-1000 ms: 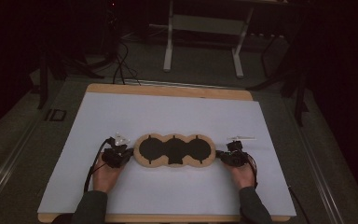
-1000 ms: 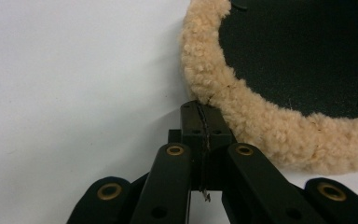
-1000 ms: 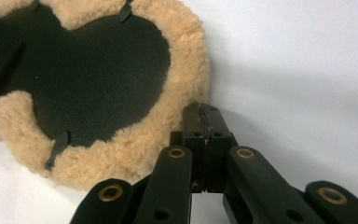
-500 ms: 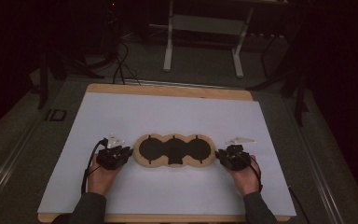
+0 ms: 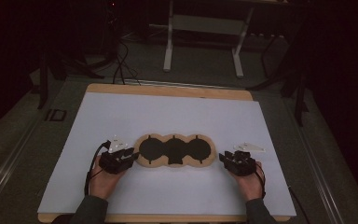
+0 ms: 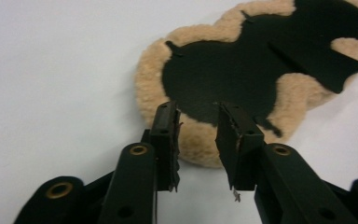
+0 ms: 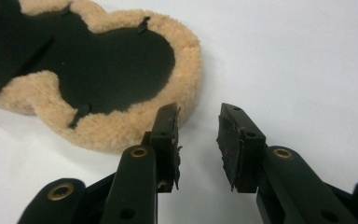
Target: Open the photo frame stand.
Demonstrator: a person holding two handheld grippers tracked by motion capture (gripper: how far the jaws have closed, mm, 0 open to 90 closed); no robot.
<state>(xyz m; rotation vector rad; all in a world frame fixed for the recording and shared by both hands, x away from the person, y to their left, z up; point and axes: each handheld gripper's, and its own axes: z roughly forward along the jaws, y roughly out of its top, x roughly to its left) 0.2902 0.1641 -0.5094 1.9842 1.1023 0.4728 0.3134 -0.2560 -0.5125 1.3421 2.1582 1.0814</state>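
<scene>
A tan fleece pad [image 5: 175,151] with a black three-lobed middle lies flat on the white table sheet [image 5: 168,116]. My left gripper [image 5: 129,157] hovers at its left end, and its jaws have just been opening; in the left gripper view the fleece rim [image 6: 196,140] shows in the gap, untouched by the pads. My right gripper [image 5: 224,157] stands just off the pad's right end, jaws likewise just opened. In the right gripper view the gripper [image 7: 198,140] has only white sheet in its gap, with the fleece pad [image 7: 121,126] to the left of its left jaw.
The sheet covers a wooden board [image 5: 168,89] on a dark floor. Behind the board stand a metal frame's legs [image 5: 168,51] and some cables [image 5: 119,65]. A hand [image 5: 103,181] grips each gripper from the near edge.
Both grippers have let go of the pad's ends and drawn outward, away from it. The pad lies flat where it was.
</scene>
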